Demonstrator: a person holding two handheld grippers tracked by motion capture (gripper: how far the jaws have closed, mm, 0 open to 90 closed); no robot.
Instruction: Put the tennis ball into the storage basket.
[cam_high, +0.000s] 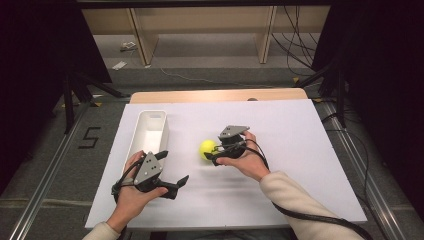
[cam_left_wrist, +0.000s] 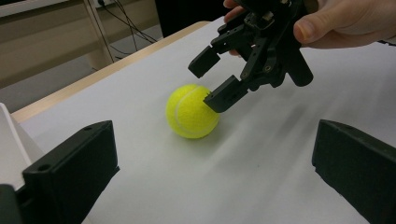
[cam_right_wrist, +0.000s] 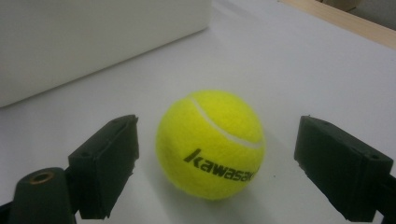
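Yellow felt tennis ball (cam_high: 207, 149) sits on the white sheet of the bench (cam_high: 280, 150), just right of the long white plastic bin (cam_high: 150, 131). My right gripper (cam_high: 212, 155) is released, jaws spread wide on either side of the ball; in the right gripper view the ball (cam_right_wrist: 211, 142) lies between them, not clamped, black "Kawasaki" print facing me. One jaw tip looks very near the ball in the left gripper view. My left gripper (cam_high: 175, 170) is also released, holding nothing, near the bin's front end, well short of the ball (cam_left_wrist: 192, 111).
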